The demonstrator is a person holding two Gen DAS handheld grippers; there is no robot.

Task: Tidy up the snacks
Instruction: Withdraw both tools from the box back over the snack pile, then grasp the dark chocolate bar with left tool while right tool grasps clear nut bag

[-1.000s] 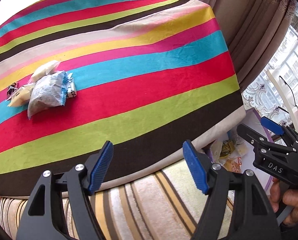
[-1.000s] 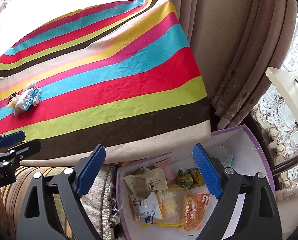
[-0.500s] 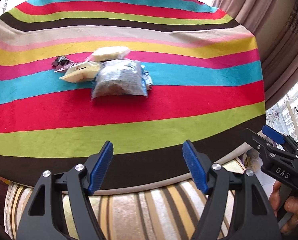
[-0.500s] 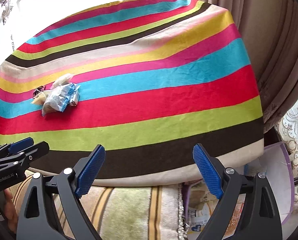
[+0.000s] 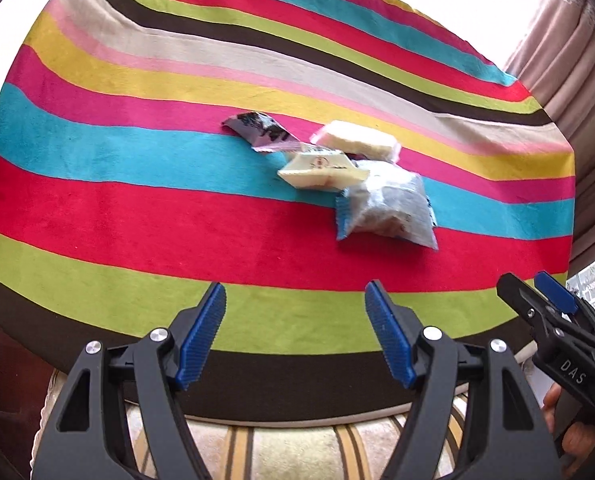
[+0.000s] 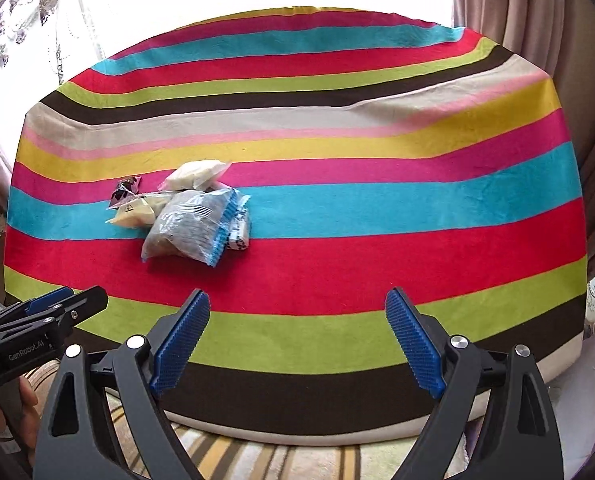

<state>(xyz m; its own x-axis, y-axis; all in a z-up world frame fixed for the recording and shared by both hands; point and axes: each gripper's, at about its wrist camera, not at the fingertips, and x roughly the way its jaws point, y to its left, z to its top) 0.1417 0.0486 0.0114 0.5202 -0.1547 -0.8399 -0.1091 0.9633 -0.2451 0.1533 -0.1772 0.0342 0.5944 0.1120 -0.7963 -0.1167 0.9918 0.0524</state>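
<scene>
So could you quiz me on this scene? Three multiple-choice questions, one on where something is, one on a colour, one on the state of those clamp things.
1. Where do the snack packets lie?
A. heaped together on the striped cloth
B. on the floor
C. between a tool's pads

2. What colour are the pads on each tool?
A. red
B. blue
C. white

3. How does the right tool stand?
A. shut on a packet
B. open and empty
C. shut on nothing

Answers: 1 A, the packets overlap in one small pile on the cloth's blue and red stripes. 2 B, ribbed blue pads show in both wrist views. 3 B, its pads stand wide apart with only cloth seen between them.
</scene>
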